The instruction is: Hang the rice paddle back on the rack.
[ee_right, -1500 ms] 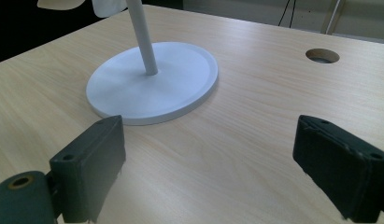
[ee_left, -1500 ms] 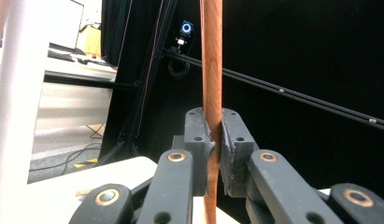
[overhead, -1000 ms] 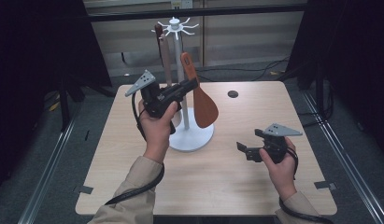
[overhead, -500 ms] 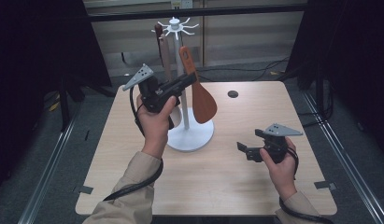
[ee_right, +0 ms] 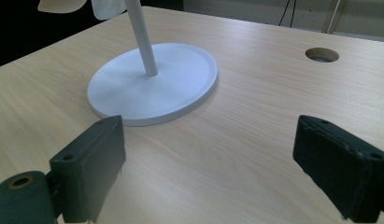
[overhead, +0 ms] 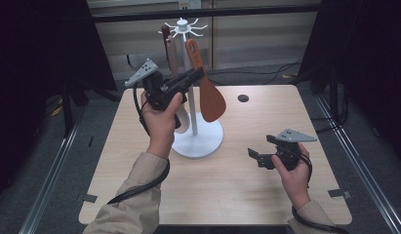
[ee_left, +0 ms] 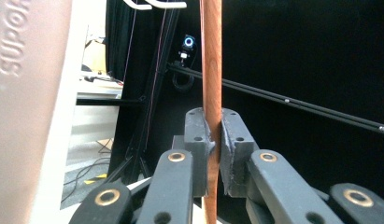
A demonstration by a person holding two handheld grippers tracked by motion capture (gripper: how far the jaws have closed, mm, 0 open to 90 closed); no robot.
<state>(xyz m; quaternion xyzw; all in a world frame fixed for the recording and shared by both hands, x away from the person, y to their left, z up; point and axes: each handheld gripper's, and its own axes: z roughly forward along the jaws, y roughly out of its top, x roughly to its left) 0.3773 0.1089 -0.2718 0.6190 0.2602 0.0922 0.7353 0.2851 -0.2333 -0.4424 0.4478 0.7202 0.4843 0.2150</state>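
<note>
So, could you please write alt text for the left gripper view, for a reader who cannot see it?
The left gripper has its two black jaws clamped on the slim reddish-brown handle of a wooden spatula, which runs straight up through the frame. A pale utensil with embossed lettering, blurred and very close, fills the left edge, against a dark background.

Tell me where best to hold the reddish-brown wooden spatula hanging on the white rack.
Grip the reddish-brown wooden spatula on its narrow handle, above the broad blade, coming level from the person's side. It hangs near upright, so the flat handle fits between the jaws. The left gripper is shut on it there; the wide blade would suit less.
</note>
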